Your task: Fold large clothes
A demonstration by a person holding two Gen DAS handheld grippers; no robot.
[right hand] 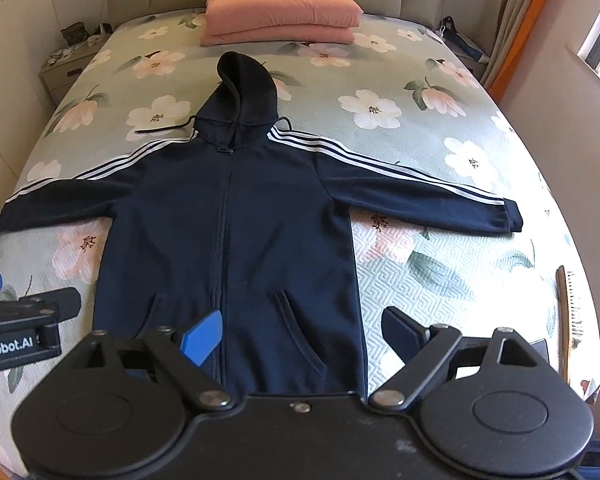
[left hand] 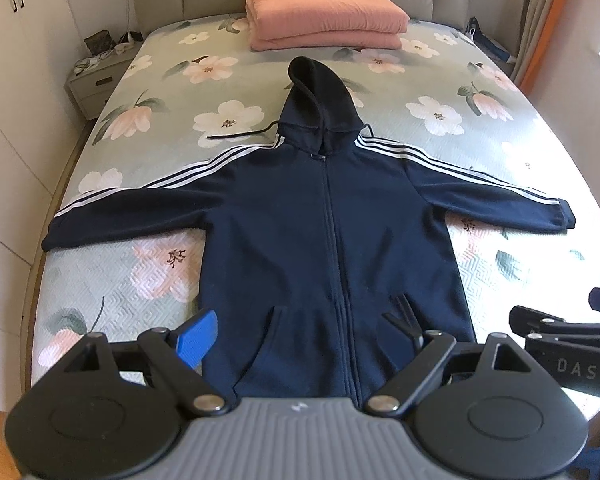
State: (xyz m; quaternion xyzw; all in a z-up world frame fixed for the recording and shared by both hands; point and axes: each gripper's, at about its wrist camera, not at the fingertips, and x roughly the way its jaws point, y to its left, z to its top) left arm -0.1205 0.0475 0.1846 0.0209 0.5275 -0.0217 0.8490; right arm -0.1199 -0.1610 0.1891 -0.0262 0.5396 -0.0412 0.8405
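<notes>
A navy zip hoodie [left hand: 328, 232] [right hand: 228, 224] with white sleeve stripes lies flat, front up, on the floral bed, sleeves spread wide and hood pointing to the headboard. My left gripper [left hand: 300, 328] hangs open above the hem, its blue finger [left hand: 198, 340] past the hoodie's left edge and its black finger [left hand: 404, 320] over the right pocket. My right gripper [right hand: 300, 330] is open too, over the hem's right part, blue finger [right hand: 204, 336] near the zip, black finger [right hand: 402, 330] beyond the right edge. Neither holds cloth.
A folded pink blanket [left hand: 324, 16] [right hand: 280, 10] lies at the head of the bed [left hand: 480, 120]. A nightstand [left hand: 96, 80] stands at the left, curtains and a window at the right. The other gripper shows at each view's side edge.
</notes>
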